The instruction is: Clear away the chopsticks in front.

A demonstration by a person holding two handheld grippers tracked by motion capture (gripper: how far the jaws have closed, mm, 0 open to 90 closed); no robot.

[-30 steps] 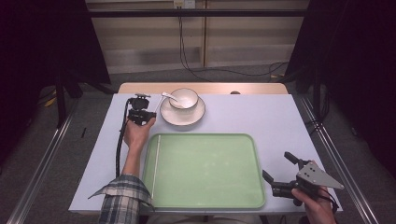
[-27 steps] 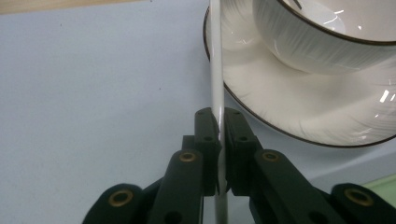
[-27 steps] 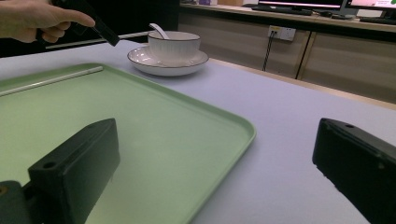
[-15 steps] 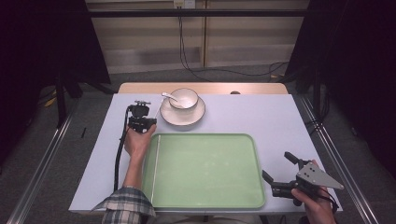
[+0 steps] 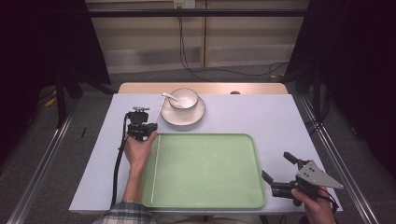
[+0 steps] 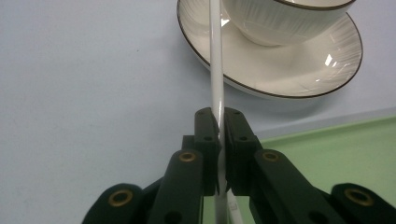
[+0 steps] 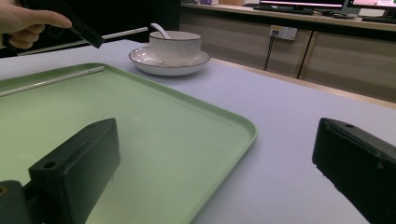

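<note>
left gripper [image 6: 219, 135] clamps a white chopstick [image 6: 215, 70] beside the saucer [image 6: 299, 70]

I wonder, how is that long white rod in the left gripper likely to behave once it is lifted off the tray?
The white rod looks straight and unbent, so probably stiff. It is thin, so likely light. The left gripper clamps it near one end, so the long part over the green tray may sag or pivot. Its smooth round surface could slip or roll.
</note>
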